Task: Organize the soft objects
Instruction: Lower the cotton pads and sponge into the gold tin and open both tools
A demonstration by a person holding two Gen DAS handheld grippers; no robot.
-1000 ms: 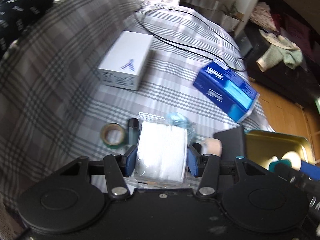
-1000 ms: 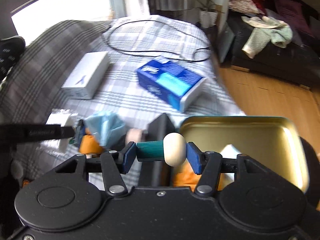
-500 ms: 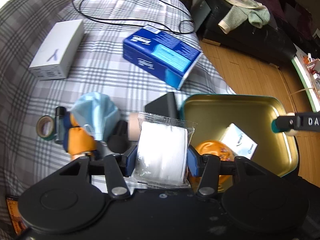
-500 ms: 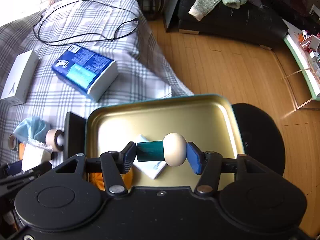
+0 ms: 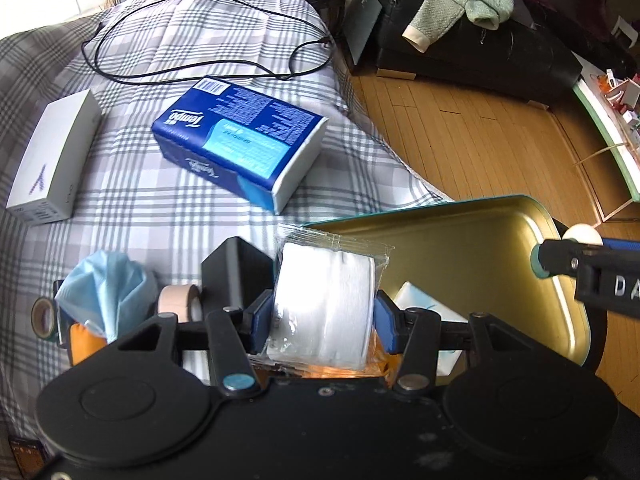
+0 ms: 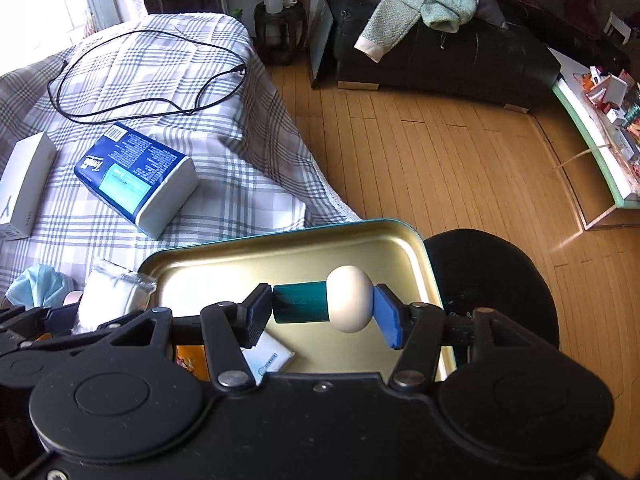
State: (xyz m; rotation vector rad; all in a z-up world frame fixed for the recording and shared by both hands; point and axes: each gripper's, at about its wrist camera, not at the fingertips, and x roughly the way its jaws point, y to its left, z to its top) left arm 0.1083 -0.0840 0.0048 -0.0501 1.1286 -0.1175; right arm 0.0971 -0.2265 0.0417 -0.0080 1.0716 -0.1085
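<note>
My left gripper (image 5: 322, 322) is shut on a white roll in clear plastic wrap (image 5: 324, 308), held above the near left corner of the gold tray (image 5: 460, 236). The roll also shows in the right wrist view (image 6: 108, 298). My right gripper (image 6: 320, 310) is shut on a teal cylinder with a cream round end (image 6: 324, 304), held over the gold tray (image 6: 280, 256). In the tray lie a white packet (image 6: 268, 358) and an orange thing (image 6: 192, 360). A blue face mask (image 5: 108, 288) lies left of the tray.
On the plaid cover lie a blue tissue pack (image 5: 240, 140), a white box (image 5: 52, 164), a black cable (image 5: 200, 64), a black block (image 5: 236, 272) and tape rolls (image 5: 180, 302). Wooden floor (image 6: 460, 160) and a black sofa (image 6: 440, 52) lie to the right.
Both grippers have moved right and forward with their loads. The wrapped roll now hangs over the tray's near left corner; the teal piece sits further over the tray's right half.
</note>
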